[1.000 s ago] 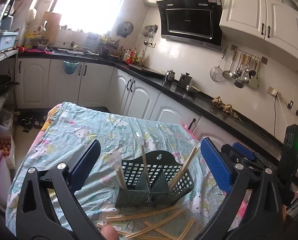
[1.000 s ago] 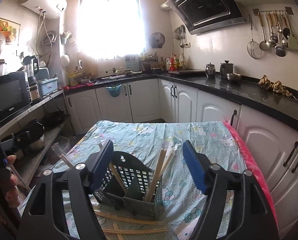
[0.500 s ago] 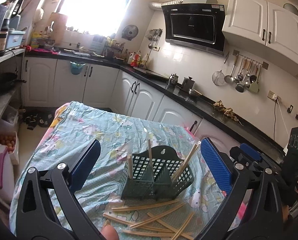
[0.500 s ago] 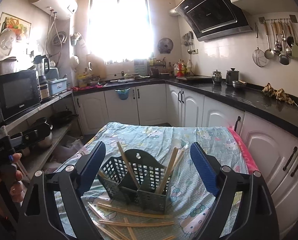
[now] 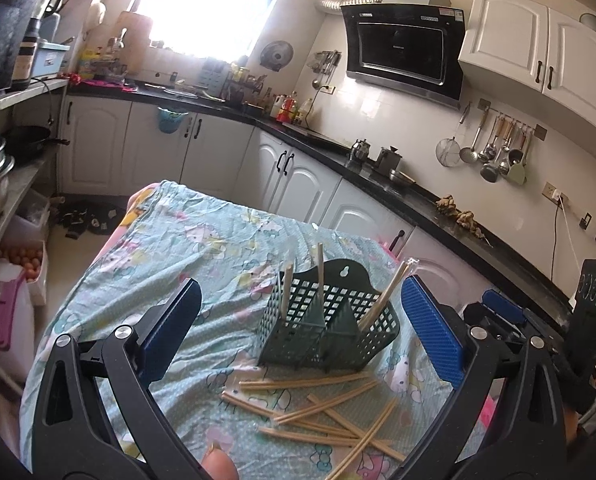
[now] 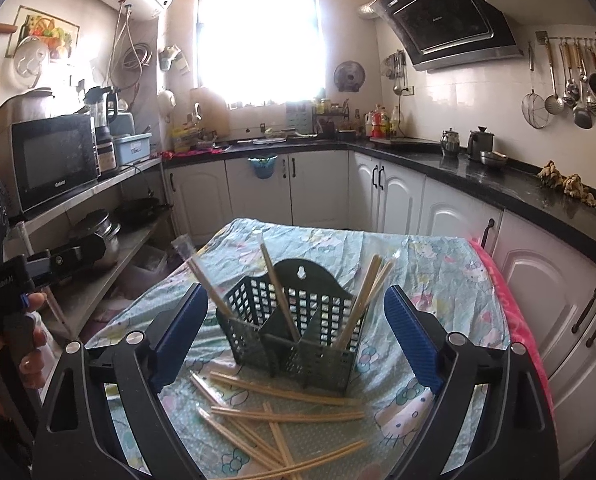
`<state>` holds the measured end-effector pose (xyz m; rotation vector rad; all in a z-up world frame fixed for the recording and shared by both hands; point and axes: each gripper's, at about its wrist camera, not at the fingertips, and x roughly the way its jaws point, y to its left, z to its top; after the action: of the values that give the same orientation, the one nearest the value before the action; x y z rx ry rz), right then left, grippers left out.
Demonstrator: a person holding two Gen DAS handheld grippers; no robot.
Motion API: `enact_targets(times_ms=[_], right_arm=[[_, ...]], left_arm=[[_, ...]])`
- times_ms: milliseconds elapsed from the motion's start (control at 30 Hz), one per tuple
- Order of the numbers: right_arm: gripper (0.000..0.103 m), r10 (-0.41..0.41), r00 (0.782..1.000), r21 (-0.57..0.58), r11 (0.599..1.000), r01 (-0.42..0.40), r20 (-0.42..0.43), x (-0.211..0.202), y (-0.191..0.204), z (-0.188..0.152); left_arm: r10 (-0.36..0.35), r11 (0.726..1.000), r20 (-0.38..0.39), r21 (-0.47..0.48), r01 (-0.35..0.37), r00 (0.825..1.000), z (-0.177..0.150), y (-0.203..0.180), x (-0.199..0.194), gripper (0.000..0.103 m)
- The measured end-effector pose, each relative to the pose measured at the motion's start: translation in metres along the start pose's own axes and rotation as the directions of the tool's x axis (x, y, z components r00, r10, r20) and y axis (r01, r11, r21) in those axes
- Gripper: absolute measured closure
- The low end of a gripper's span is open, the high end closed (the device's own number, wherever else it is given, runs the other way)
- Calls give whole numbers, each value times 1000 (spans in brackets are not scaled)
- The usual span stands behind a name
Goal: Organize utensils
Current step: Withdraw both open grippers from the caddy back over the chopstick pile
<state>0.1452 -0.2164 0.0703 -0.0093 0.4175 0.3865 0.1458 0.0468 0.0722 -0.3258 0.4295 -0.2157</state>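
Observation:
A dark green slotted utensil basket (image 5: 330, 332) (image 6: 294, 332) stands on the patterned cloth (image 5: 178, 248). Wrapped wooden chopsticks stand in it: one pair (image 6: 278, 292) in the middle, another (image 6: 362, 300) leaning right, a third (image 6: 206, 284) leaning left. Several loose chopsticks (image 5: 326, 412) (image 6: 282, 408) lie crossed on the cloth in front of the basket. My left gripper (image 5: 300, 292) is open and empty, held back from the basket. My right gripper (image 6: 296, 296) is opening its jaws, which hold nothing; the basket stands beyond them.
White cabinets with a black counter (image 6: 498, 184) run along the right and back. A shelf with a microwave (image 6: 54, 160) and pots is on the left. A hand (image 6: 26, 344) holds the left gripper's handle. The table's pink right edge (image 6: 514, 312) lies close to the cabinets.
Both grippers have drawn back from the basket, so more loose chopsticks show in front of it. The right jaws have spread wider.

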Motion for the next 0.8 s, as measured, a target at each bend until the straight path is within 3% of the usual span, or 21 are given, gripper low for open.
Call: enact_targets(times_ms=[800], right_arm=[[15,-8,994,5,1000,9,-107,-2,-2,-44]], left_arm=[[40,999,-100,-32,-43,994,-51,20,-2,11]])
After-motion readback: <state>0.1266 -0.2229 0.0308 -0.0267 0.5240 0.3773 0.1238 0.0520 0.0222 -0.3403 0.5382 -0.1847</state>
